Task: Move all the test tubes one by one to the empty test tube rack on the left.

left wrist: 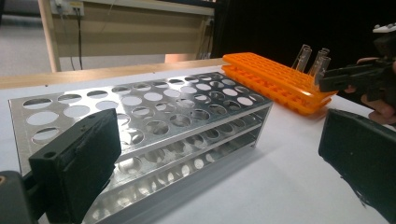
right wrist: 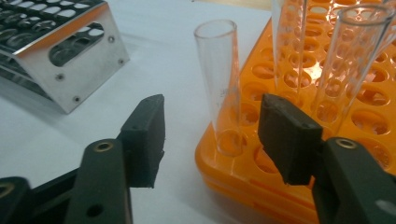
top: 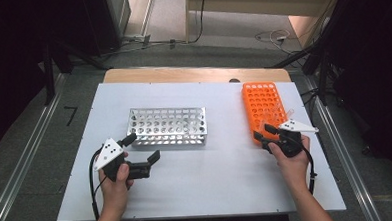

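**Closing In on a Glass Tube at the Orange Rack**

Seen at the near corner of the orange rack (right wrist: 299, 154): right gripper (right wrist: 210, 126), jaws apart, either side of a clear test tube (right wrist: 222, 79) standing upright in its hole, pads not yet touching. Left gripper (top: 141, 153) idle and open beside the metal rack (top: 167, 126). Risk judged: an off-centre squeeze could tip the tube against neighbouring tubes (right wrist: 345, 65), or crack the glass.

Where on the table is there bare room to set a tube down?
Bare white table lies between the metal rack and the orange rack, and along the near edge between both hands. It is crowded at the orange rack's near corner.
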`<state>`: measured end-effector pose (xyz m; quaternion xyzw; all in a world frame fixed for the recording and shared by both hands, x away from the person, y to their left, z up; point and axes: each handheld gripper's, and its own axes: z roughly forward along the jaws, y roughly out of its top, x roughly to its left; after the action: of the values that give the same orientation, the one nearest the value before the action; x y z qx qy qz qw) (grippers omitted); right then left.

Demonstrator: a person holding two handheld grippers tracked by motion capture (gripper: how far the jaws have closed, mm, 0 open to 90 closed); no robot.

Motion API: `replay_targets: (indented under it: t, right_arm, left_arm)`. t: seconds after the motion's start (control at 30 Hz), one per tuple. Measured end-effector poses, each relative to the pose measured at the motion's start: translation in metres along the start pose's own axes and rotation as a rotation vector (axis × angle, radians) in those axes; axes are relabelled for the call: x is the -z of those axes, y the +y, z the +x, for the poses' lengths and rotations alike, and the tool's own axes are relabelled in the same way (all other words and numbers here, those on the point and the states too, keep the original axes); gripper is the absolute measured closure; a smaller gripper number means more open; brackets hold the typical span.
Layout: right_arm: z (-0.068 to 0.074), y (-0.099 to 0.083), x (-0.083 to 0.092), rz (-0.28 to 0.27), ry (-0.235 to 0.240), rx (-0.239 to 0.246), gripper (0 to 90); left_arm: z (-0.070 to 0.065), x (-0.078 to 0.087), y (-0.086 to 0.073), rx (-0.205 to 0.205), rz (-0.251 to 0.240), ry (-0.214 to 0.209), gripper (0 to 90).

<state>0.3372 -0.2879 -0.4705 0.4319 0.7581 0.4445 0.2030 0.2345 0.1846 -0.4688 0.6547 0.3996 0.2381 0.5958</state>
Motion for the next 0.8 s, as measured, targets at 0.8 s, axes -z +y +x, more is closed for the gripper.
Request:
replay_targets:
  t: [0.8]
  right_arm:
    - [0.000, -0.011, -0.006, -0.053, -0.064, 0.026, 74.1]
  left_arm:
    - [-0.002, -0.002, 0.000, 0.003, 0.002, -0.007, 0.0]
